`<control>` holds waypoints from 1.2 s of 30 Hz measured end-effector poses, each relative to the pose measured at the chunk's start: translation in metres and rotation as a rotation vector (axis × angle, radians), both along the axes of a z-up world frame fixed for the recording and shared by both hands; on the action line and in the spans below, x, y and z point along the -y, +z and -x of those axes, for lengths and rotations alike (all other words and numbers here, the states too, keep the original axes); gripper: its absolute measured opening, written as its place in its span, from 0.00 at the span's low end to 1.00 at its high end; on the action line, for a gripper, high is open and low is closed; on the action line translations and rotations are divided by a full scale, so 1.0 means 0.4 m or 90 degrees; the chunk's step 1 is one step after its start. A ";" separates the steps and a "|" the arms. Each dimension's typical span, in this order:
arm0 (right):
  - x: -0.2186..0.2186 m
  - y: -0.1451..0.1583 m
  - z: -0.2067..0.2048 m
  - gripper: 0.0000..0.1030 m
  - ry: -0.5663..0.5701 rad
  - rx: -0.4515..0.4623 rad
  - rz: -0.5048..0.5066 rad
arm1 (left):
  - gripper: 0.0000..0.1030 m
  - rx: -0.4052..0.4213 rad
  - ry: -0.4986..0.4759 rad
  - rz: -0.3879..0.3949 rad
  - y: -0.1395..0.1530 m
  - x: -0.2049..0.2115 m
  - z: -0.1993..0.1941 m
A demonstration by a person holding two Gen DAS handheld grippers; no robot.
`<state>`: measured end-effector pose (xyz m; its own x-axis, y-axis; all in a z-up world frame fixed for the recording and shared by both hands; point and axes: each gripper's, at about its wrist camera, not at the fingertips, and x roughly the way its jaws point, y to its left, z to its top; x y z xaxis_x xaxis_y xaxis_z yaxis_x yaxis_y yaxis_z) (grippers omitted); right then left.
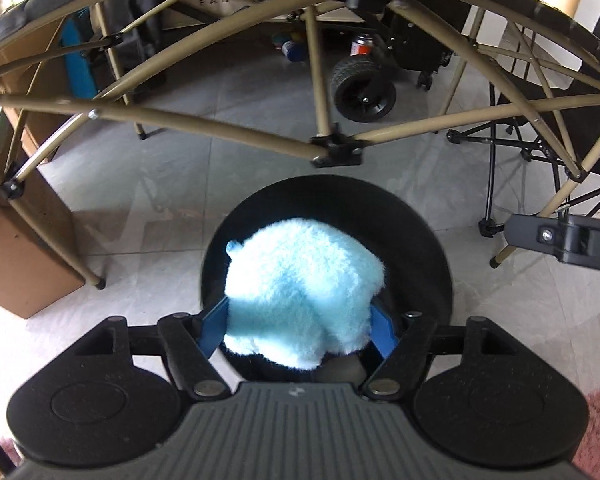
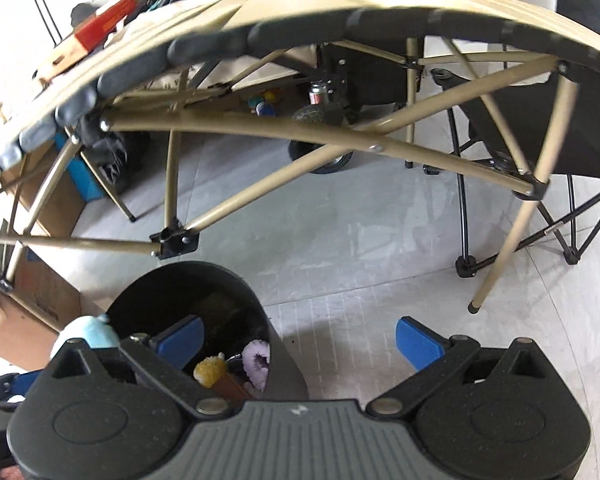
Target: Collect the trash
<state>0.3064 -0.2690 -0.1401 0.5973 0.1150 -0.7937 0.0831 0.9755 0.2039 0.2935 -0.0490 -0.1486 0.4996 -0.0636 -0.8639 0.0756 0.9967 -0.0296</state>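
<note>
A light blue plush toy sits between the blue fingers of my left gripper, whose pads touch it on both sides. It hangs right over the mouth of a round black bin on the floor. In the right wrist view the same bin is at lower left and holds a yellow plush and a purple fuzzy item. The blue plush shows at the bin's left rim. My right gripper stands wide open with nothing in it, one finger over the bin and the other over bare floor.
A folding table with tan crossed legs spans the view just behind the bin. A cardboard box stands at left, a black folding chair at right. A wheeled cart and a can sit under the table. A pink rug lies near me.
</note>
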 end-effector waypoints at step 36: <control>-0.086 0.354 0.499 1.00 0.152 0.234 0.013 | 1.00 0.308 0.031 0.044 0.331 -0.175 0.468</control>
<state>0.1069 -0.2346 0.0016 0.7991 0.2708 -0.5367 -0.2197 0.9626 0.1586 0.1062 0.0210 -0.0160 0.8465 -0.0781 -0.5266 0.0495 0.9964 -0.0682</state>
